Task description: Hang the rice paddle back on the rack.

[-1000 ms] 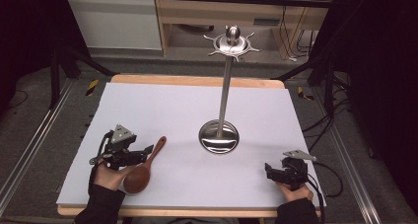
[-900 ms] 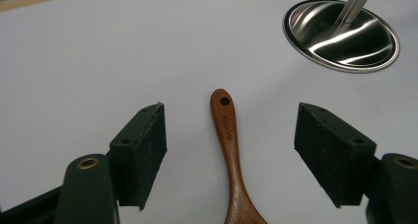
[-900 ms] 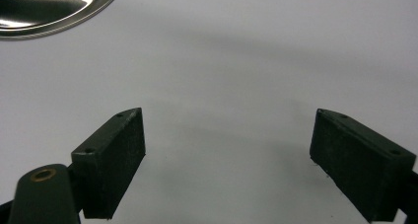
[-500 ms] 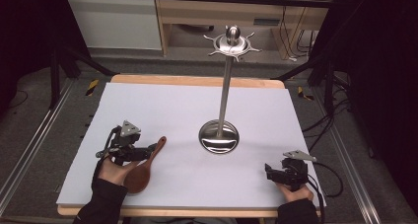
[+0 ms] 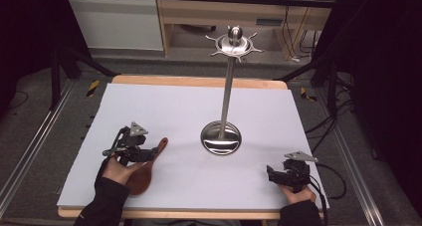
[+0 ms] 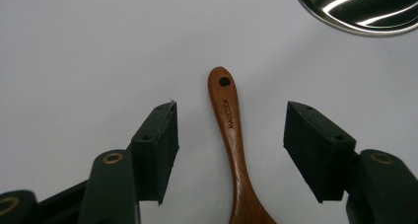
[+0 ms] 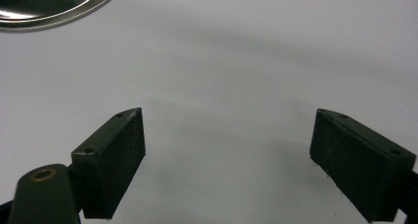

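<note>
Near the front left of the white table top (image 5: 164, 106) lies the wooden spoon (image 6: 231, 135), flat on the surface, its bowl toward the person and its slim handle pointing away toward the stand's base. Dark letters run along the handle; they look like "MAXCOOK", though the print is small, and a round hanging hole sits just above them at the handle's tip. The left gripper (image 6: 229, 140) straddles that handle: its jaws have just been closing, yet both black pads stand apart from the wood, a gap showing on each side. From the high view the left gripper (image 5: 149, 154) rests low over the spoon (image 5: 147, 169), held by a hand in a dark sleeve. Beyond the handle's tip, well apart from it, sits the polished round base of the metal utensil stand (image 5: 221, 138), whose upright rod ends in a hooked crown. At the front right, the right gripper (image 5: 272, 173) rests with its jaws spread wide over bare table, nothing between them.
</note>
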Motion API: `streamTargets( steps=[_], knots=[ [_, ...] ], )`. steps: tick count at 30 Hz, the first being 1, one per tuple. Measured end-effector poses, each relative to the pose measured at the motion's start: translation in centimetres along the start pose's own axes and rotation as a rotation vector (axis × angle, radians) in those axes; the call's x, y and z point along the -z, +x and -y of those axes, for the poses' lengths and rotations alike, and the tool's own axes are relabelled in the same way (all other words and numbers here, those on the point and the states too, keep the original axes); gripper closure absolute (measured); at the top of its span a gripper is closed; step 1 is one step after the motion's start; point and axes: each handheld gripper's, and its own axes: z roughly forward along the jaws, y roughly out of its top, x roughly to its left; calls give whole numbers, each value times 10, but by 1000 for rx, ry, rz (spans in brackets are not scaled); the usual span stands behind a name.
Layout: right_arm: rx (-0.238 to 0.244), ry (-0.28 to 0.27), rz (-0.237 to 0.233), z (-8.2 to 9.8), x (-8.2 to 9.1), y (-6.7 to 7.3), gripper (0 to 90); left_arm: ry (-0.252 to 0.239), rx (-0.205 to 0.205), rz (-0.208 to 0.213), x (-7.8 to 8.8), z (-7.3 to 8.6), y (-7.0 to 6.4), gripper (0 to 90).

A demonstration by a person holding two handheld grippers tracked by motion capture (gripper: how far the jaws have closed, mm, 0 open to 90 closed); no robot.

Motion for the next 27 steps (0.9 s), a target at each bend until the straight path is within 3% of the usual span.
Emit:
streamTargets(
  steps=[9,15,20,27],
  knots=[
    [3,11,-2,0,-1,1,140,64,0,29,-12,4,-3,402],
    [-1,10,-3,0,0,1,139,102,-22,33,-15,5,-7,462],
    [5,14,0,0,-1,1,139,131,1,49,-20,8,-6,503],
    [-1,22,-2,0,-1,2,139,178,1,62,-25,11,-4,569]
  ],
)
